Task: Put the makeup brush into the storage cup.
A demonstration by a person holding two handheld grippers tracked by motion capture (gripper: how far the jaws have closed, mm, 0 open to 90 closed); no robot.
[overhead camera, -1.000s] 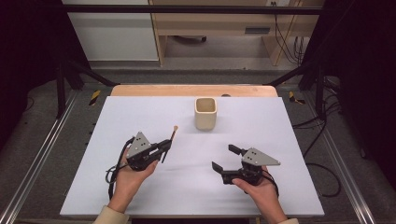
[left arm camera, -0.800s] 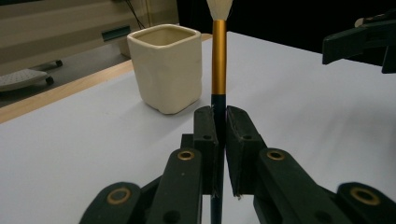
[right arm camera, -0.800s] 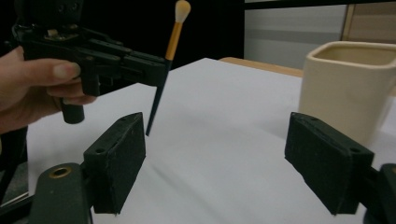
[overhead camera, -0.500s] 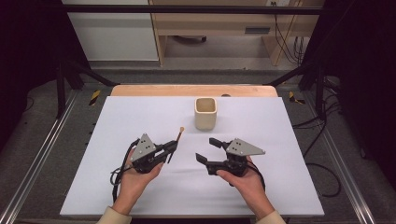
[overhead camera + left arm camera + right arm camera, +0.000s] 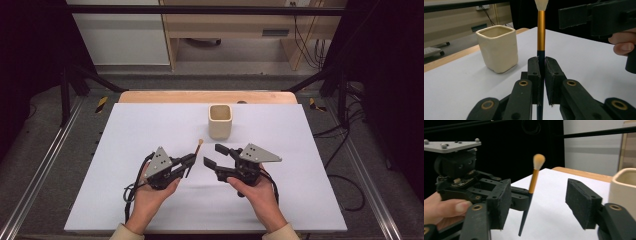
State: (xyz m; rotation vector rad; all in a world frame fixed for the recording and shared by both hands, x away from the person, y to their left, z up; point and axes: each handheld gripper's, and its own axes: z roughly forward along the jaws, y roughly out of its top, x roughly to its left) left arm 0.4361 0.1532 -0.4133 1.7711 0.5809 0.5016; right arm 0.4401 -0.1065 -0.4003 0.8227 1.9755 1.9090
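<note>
A makeup brush (image 5: 198, 146) with a dark blue handle, gold ferrule and cream bristles (image 5: 541, 32) sticks out of my left gripper (image 5: 190, 161), which is shut on the handle (image 5: 542, 67). My right gripper (image 5: 211, 154) faces it from the right with its jaws apart. They have just been closing, and nothing is pressed between the pads (image 5: 582, 203). In the right gripper view the brush (image 5: 534, 178) stands tilted just beyond the fingertips of my right gripper (image 5: 539, 195). A cream square cup (image 5: 220, 121) stands upright behind both grippers.
The white table sheet (image 5: 125, 130) has free room left, right and in front of the cup (image 5: 497, 48). A wooden edge (image 5: 165, 96) runs along the far side. Black frame rails (image 5: 70, 85) and floor cables (image 5: 345, 130) flank the table.
My right gripper moved left and a little up toward the brush, and its jaws narrowed. My left gripper drifted right with the brush still held.
</note>
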